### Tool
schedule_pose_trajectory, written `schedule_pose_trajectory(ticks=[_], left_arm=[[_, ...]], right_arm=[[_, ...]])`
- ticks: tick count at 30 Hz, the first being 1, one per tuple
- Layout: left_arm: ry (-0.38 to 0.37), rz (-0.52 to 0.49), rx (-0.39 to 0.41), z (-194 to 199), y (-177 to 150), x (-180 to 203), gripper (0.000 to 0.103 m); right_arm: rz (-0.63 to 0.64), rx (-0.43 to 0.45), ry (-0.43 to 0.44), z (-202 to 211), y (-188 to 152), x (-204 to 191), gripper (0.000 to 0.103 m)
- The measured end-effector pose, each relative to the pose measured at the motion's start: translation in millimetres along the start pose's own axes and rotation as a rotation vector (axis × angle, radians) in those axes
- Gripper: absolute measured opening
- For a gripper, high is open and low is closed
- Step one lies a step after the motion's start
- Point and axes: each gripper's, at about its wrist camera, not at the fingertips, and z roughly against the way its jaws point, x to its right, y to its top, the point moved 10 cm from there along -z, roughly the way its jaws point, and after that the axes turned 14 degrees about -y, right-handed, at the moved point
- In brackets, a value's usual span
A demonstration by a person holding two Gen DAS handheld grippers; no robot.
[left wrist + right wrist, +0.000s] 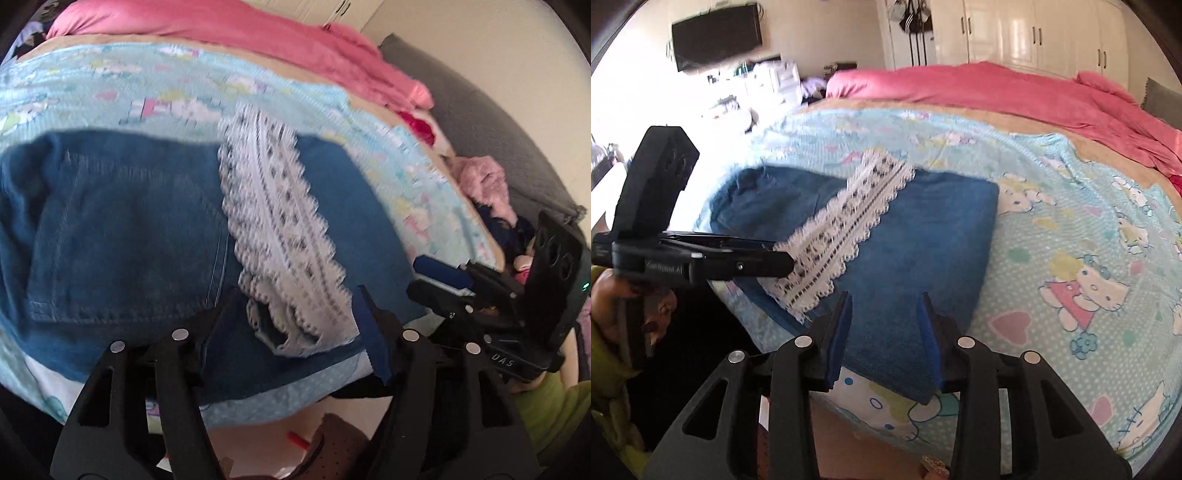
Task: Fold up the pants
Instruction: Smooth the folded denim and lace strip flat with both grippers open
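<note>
The left tongs stand wide apart in the left wrist view, low over folded blue jeans on a cartoon-print sheet. A white lace strip runs across the denim, its near end between the fingers. The right tongs show at the right edge. In the right wrist view, the right tongs gape wide over the jeans; the left tongs reach the lace strip side-on. Pink blanket lies behind.
</note>
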Motion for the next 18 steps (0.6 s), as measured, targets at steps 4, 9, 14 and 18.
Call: schedule_pose_trajectory(ticks=[4,9,14,18], left_arm=[[0.015,-0.012,-0.026,-5,-9,3,0.01],[0.046,-0.02,-0.034,-5,-22,-5,0.014],[0.082,-0.091,0.025,17,-8,9,0.025],[0.122,-0.178,0.069,31,7,24,0.03]], right_arm=[[0.007,-0.107,-0.047,-19,-19,5,0.035],[-0.046,-0.138,-0.013,-22,-33,10,0.035],[-0.095,-0.101,0.018,-8,-22,17,0.035],[-0.137,-0.029,0.006,6,5,36,0.035]])
